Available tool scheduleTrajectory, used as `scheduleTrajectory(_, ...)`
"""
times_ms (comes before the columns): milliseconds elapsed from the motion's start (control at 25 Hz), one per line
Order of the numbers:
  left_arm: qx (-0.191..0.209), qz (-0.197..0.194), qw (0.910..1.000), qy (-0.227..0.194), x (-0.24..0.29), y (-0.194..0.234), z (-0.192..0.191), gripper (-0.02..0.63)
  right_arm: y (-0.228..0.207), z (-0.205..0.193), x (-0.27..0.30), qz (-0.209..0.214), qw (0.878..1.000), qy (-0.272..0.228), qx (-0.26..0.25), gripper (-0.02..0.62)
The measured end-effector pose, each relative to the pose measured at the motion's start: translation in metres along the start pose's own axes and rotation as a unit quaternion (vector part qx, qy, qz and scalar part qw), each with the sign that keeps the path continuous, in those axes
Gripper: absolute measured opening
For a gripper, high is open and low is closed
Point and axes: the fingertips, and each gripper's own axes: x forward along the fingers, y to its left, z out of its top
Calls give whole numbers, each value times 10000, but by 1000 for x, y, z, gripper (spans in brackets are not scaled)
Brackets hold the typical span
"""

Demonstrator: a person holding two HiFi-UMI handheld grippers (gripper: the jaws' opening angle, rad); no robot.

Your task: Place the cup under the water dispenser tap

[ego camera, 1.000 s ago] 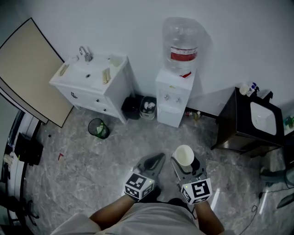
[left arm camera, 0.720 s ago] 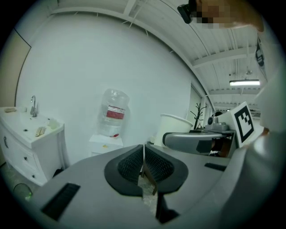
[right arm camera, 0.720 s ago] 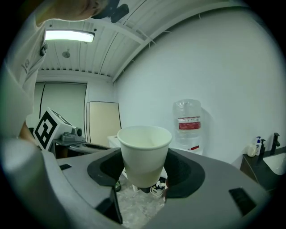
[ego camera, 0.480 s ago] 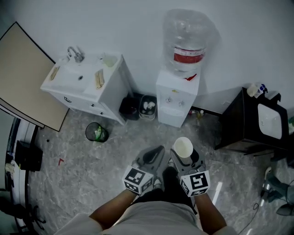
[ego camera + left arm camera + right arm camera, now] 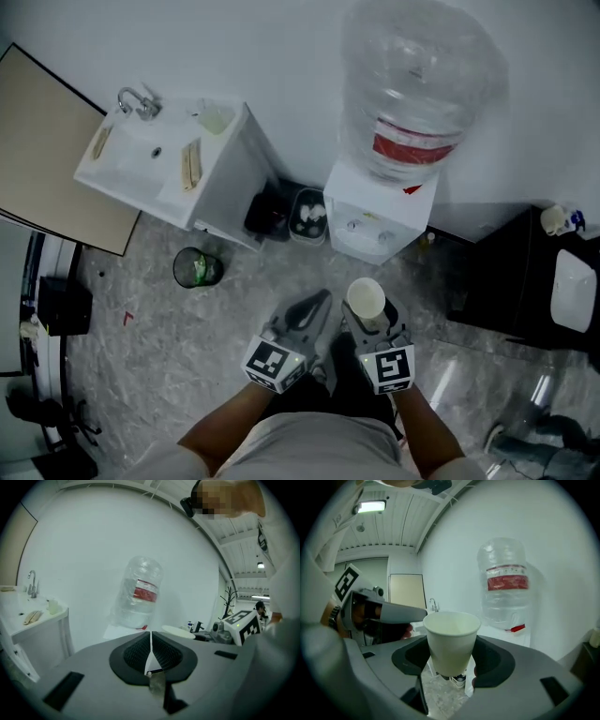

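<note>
A white paper cup stands upright between the jaws of my right gripper, which is shut on it. The white water dispenser with its big clear bottle stands against the wall just ahead; its taps are a short way beyond the cup. My left gripper hangs beside the right one, shut and empty, its pads pressed together. The bottle also shows ahead in the left gripper view.
A white sink cabinet stands left of the dispenser, with two small bins between them. A green-lined waste bin sits on the marble floor at the left. A dark cabinet stands at the right. A leaning board is far left.
Both grippers and the cup have come closer to the dispenser, which now looms larger in the head view. The grip on the cup is the same.
</note>
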Motion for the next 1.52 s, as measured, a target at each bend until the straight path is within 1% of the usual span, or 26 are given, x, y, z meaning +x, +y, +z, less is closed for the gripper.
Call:
scheduleTrajectory(160,-93,144,9998,131,32,37,-18,17,-25,-43,55,137,9993,342,83,279)
scheduleTrajectory(320,-278,191,9993,173,58,73,-56,17,-43,-96,104,91,9987,505,6,279)
scheduleTrajectory(440,-332,108,9992,210,81,96,-96,17,-55,-144,135,-36,9986,526,31,281)
scheduleTrajectory(640,-296,84,9991,292,116,134,-173,17,-83,-247,194,-240,9969,750,-13,281)
scheduleTrajectory(760,-353,97,9989,310,128,150,-206,17,-98,-303,230,-293,9948,975,-66,281)
scheduleTrajectory(840,-393,133,9986,339,133,161,-226,17,-107,-330,252,-357,9939,1042,-79,281)
scheduleTrajectory(960,-434,205,9979,430,138,178,-252,17,-119,-355,281,-450,9937,1018,-108,281)
scheduleTrajectory(1120,-443,244,9975,496,140,194,-273,17,-131,-373,306,-587,9938,943,-95,281)
scheduleTrajectory(1280,-464,241,9974,501,145,200,-280,17,-139,-395,313,-658,9920,1071,-108,281)
scheduleTrajectory(1360,-492,240,9972,509,147,201,-282,17,-141,-396,317,-661,9928,998,-80,281)
scheduleTrajectory(1440,-494,240,9971,528,149,203,-285,17,-143,-400,321,-637,9929,1005,-89,281)
scheduleTrajectory(1520,-490,238,9970,552,150,204,-287,17,-144,-408,322,-575,9919,1127,-77,281)
